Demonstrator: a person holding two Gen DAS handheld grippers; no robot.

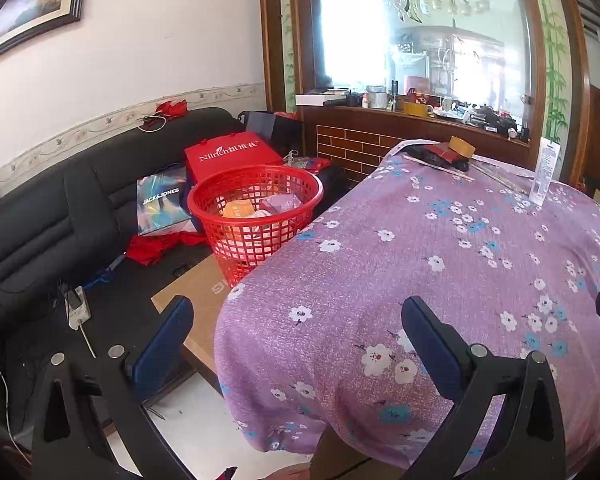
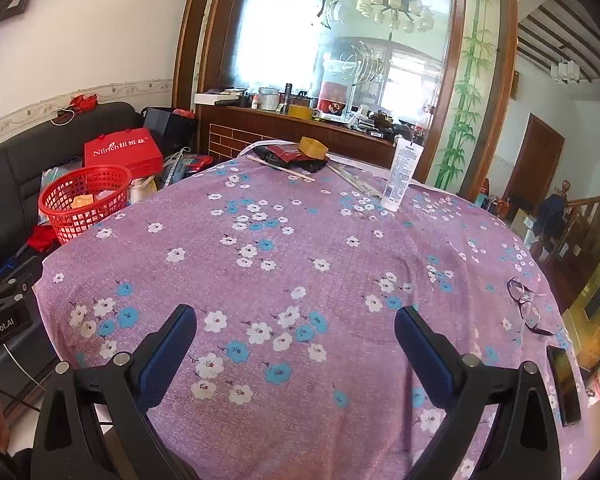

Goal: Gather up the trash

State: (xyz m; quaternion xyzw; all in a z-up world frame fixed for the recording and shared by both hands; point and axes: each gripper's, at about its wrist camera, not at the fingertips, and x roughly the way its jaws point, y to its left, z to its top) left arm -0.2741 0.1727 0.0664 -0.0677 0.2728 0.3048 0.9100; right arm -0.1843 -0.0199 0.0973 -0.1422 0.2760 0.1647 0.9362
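Note:
A red plastic basket (image 1: 256,212) with several scraps of paper and wrappers inside stands on a cardboard box beside the table; it also shows in the right wrist view (image 2: 85,200). The table wears a purple flowered cloth (image 1: 460,264) (image 2: 300,264). At its far edge lie a red wrapper on a dark object (image 2: 288,156), a roll of tape (image 2: 313,147) and thin sticks (image 2: 284,169). A white tube (image 2: 402,176) stands upright there. My left gripper (image 1: 300,320) is open and empty at the table's near left edge. My right gripper (image 2: 296,328) is open and empty above the cloth.
Glasses (image 2: 526,304) and a dark phone (image 2: 563,384) lie at the table's right edge. A black sofa (image 1: 60,208) holds a red box (image 1: 232,156), bags and a power strip (image 1: 78,308). A wooden counter (image 2: 300,128) with clutter and a glass partition stands behind the table.

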